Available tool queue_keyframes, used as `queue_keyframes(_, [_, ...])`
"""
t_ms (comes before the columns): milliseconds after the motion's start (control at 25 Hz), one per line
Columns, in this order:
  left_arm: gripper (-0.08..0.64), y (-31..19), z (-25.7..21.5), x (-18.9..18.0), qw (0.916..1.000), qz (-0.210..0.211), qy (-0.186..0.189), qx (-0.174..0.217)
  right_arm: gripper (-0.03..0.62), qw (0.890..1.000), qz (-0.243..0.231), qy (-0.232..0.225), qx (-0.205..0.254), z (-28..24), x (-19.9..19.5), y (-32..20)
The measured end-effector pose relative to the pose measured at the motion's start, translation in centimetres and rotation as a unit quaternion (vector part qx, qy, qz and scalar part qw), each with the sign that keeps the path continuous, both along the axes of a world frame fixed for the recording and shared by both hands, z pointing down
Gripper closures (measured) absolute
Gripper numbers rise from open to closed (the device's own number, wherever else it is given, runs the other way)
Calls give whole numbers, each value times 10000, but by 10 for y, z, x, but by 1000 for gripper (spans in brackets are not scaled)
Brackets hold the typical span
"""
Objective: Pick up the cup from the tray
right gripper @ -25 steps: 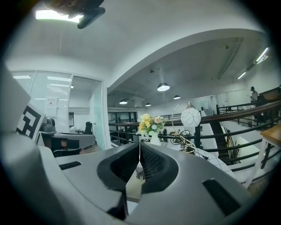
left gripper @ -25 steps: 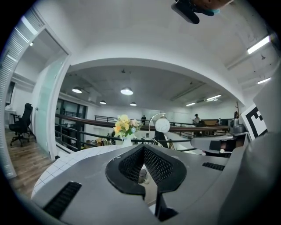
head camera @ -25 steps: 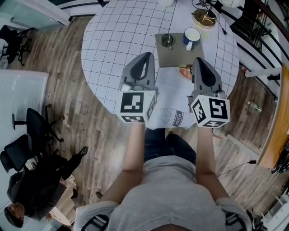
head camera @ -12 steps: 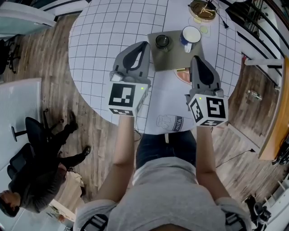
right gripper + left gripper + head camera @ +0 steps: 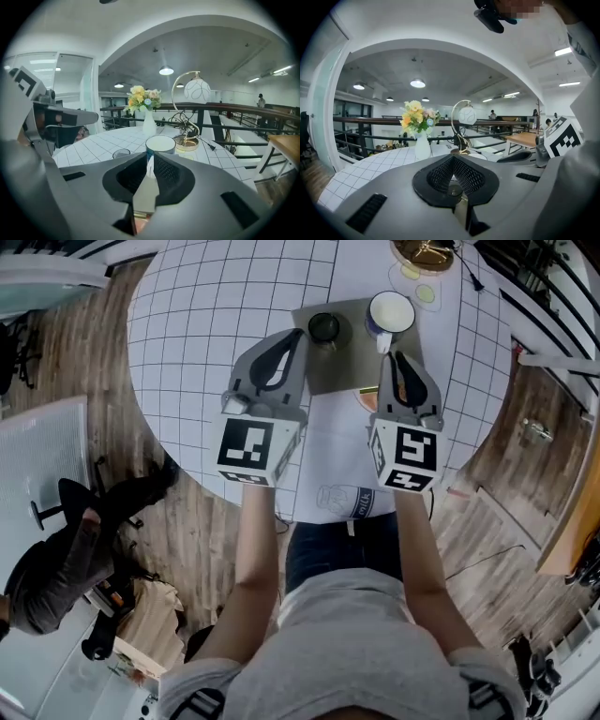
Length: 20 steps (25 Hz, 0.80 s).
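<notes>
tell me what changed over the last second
Both grippers moved forward toward the tray. The right gripper now has its tips just short of the cup, and the left gripper is at the tray's left edge. Nothing was taken hold of. The cup and glass stayed on the tray.

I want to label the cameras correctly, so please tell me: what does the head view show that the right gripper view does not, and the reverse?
Only the head view: the wooden floor and the person's arms, seen from above.
Only the right gripper view: the flowers in a white vase, and the lamp's white globe.
Both: the white cup, the small glass beside it, and the gridded table.
</notes>
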<state>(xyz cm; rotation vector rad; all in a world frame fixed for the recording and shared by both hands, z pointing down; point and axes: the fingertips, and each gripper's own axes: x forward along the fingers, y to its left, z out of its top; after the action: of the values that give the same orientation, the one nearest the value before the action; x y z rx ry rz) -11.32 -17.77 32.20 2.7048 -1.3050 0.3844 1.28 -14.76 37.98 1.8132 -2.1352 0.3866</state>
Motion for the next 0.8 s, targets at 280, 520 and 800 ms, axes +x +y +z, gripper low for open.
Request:
queue_keyframes(280, [552, -16, 10, 7, 9998, -145, -144, 28, 523, 9986, 75, -355, -373, 30, 3, -16])
queue_keyframes(520, [552, -22, 20, 6, 9994, -243, -257, -50, 459, 9974, 94, -284, -661, 51, 1, -29])
queue_keyframes(800, [551, -29, 14, 19, 9998, -24, -118, 155, 520, 9974, 87, -311, -644, 56, -1, -34])
